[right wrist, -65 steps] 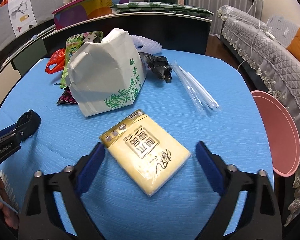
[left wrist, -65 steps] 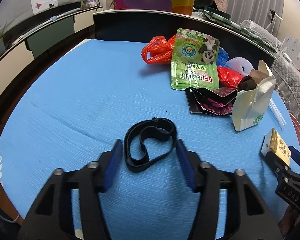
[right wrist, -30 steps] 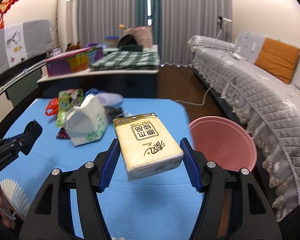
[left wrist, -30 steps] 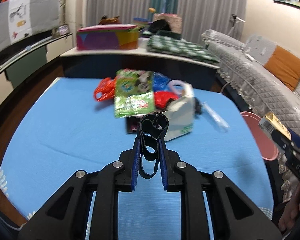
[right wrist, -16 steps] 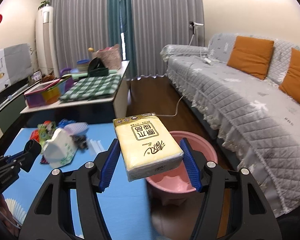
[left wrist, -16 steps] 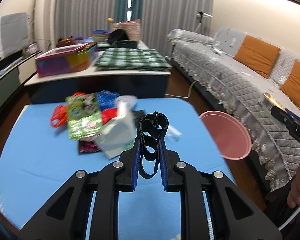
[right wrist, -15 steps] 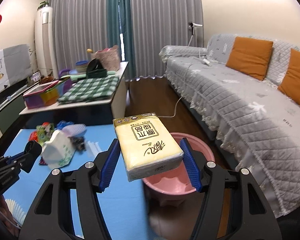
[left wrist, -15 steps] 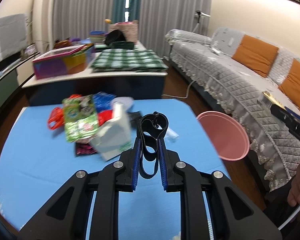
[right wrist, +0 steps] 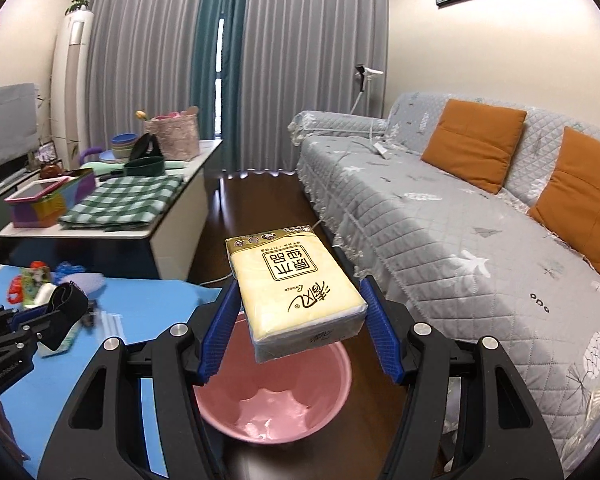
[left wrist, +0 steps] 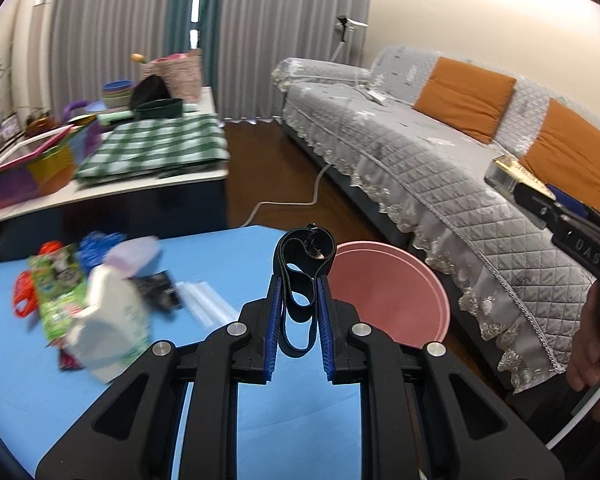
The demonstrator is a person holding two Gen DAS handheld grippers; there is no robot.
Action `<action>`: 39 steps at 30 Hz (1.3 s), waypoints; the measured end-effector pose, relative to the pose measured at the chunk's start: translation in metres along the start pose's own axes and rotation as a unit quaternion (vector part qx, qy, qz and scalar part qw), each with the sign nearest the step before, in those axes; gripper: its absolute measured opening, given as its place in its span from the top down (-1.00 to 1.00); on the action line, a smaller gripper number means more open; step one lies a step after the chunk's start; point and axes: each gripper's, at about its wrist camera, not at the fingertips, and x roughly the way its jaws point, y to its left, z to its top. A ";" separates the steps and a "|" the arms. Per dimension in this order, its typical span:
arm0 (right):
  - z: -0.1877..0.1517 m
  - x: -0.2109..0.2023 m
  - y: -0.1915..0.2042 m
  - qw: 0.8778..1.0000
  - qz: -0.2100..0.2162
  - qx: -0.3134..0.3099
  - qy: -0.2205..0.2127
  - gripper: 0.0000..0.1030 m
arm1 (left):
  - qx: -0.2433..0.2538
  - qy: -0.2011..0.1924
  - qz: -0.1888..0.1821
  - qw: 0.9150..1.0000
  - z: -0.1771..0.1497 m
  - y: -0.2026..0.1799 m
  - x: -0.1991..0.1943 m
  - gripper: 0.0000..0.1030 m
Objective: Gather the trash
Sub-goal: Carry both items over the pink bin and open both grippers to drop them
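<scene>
My left gripper (left wrist: 299, 286) is shut on a looped black strap (left wrist: 303, 258), held in the air over the right end of the blue table (left wrist: 228, 412). Just beyond it stands a pink bin (left wrist: 388, 292) on the floor. My right gripper (right wrist: 298, 304) is shut on a yellow tissue pack (right wrist: 296, 284), which hangs directly above the pink bin (right wrist: 276, 412). The right gripper (left wrist: 512, 186) with the pack shows at the right edge of the left wrist view, and the left gripper (right wrist: 66, 304) at the lower left of the right wrist view.
More trash lies on the table: a white paper carton (left wrist: 108, 320), a green packet (left wrist: 54, 288), red bags (left wrist: 24, 294), clear straws (left wrist: 208, 302). A grey sofa (right wrist: 460, 232) with orange cushions lines the right. A cluttered sideboard (right wrist: 112, 208) stands behind the table.
Both grippers swung right and rose from over the table toward the pink bin, each keeping its grip. The tissue pack now hangs over the bin; the strap has neared its rim.
</scene>
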 end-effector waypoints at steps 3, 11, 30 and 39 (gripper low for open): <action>-0.008 0.018 -0.012 1.000 -0.004 0.018 0.016 -0.19 | 0.007 0.000 -0.016 1.000 0.004 -0.016 0.018 0.67; -0.011 0.059 -0.022 0.999 -0.005 0.038 0.037 -0.19 | 0.015 0.015 -0.039 0.999 0.007 -0.037 0.063 0.67; -0.014 0.095 -0.018 0.997 -0.003 0.052 0.061 -0.19 | 0.033 0.044 -0.048 0.997 0.012 -0.052 0.118 0.67; -0.015 0.096 -0.019 0.997 -0.005 0.056 0.062 -0.51 | 0.033 0.049 -0.063 0.996 0.012 -0.054 0.123 0.31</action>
